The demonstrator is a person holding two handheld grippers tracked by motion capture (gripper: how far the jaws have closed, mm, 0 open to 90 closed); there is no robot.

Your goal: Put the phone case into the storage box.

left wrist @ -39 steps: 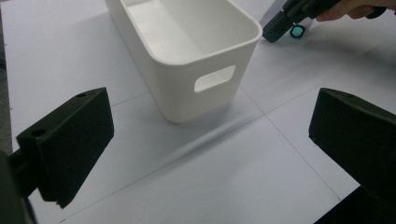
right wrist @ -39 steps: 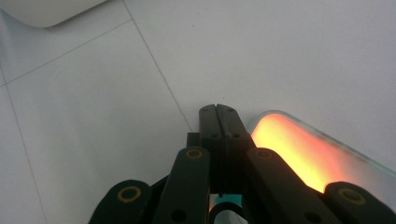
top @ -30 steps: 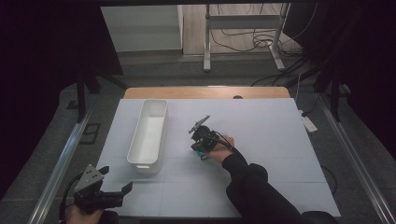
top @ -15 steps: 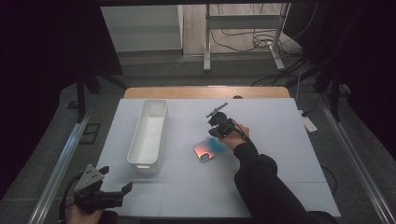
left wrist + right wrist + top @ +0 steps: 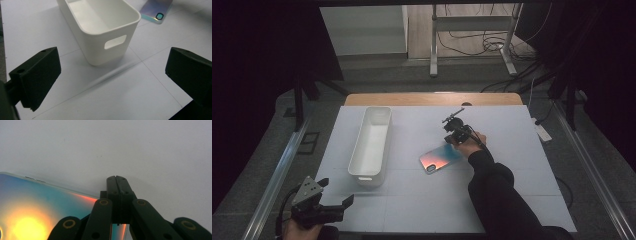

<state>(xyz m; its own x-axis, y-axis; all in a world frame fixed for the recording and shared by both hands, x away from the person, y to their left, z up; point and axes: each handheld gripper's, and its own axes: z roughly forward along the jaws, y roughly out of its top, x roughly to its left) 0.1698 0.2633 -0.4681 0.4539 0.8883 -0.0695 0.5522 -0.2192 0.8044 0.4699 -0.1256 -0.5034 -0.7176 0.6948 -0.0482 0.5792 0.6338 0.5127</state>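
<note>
While the left gripper (image 5: 336, 206) is kept low at the near left corner of the white table (image 5: 512, 200), unmoved since half a second before, its blocky matte black jaws are spread wide with nothing between them. Just ahead of them, a long white plastic bin (image 5: 372, 145) with rounded corners and a slot handle in its end wall is recorded, unshifted and with nothing visible inside. To its right, a flat phone (image 5: 441, 159) with a glossy iridescent back, orange fading to blue, lies on the table where it lay before. At the phone's far end, the right gripper (image 5: 454, 136) has been brought back against it; its jaws are pressed together, tips resting just over the phone's edge.
</note>
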